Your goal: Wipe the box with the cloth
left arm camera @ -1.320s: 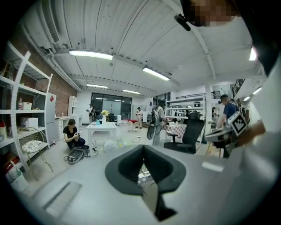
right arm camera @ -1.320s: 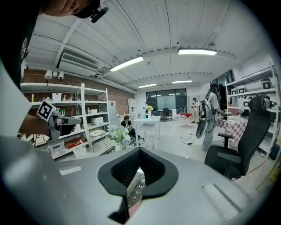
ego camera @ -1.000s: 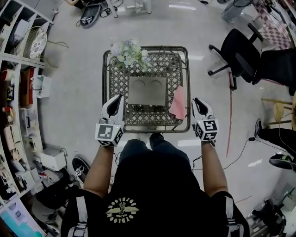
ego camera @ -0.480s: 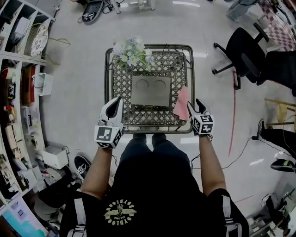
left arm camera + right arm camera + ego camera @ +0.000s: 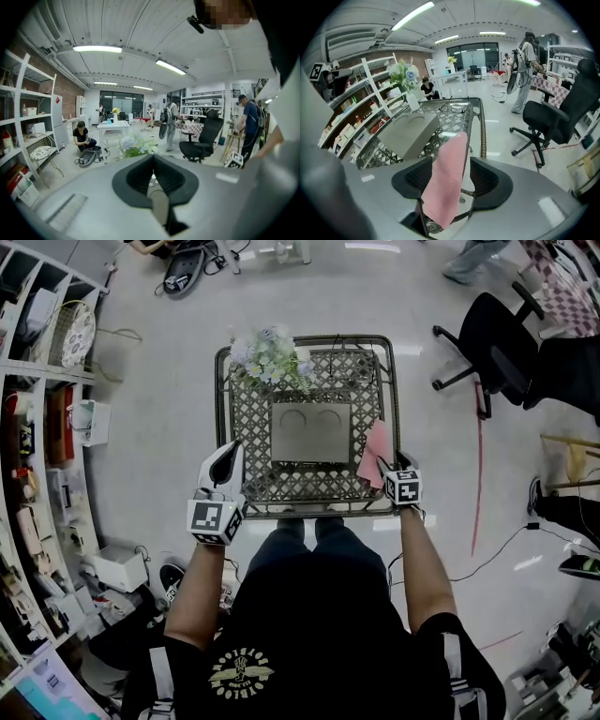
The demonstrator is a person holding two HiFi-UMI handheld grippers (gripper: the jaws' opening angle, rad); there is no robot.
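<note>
A flat grey box (image 5: 310, 432) with two round marks on its lid lies in the middle of the lattice table (image 5: 246, 409); it also shows in the right gripper view (image 5: 410, 133). A pink cloth (image 5: 377, 454) lies along the table's right edge. My right gripper (image 5: 392, 465) is down at the cloth's near end. Its jaws have just been opening, and the cloth (image 5: 447, 178) hangs between the spread pads (image 5: 451, 164) without being pressed. My left gripper (image 5: 228, 454) hovers at the table's near left edge, shut and holding nothing (image 5: 153, 157).
A vase of pale flowers (image 5: 269, 354) stands at the table's far left corner. A black office chair (image 5: 487, 352) is on the floor to the right, and shelves (image 5: 47, 427) line the left wall. People stand farther back in the room (image 5: 524, 70).
My right gripper has dropped from beside the table's corner onto the near end of the pink cloth and opened its jaws. The left gripper has shifted only slightly.
</note>
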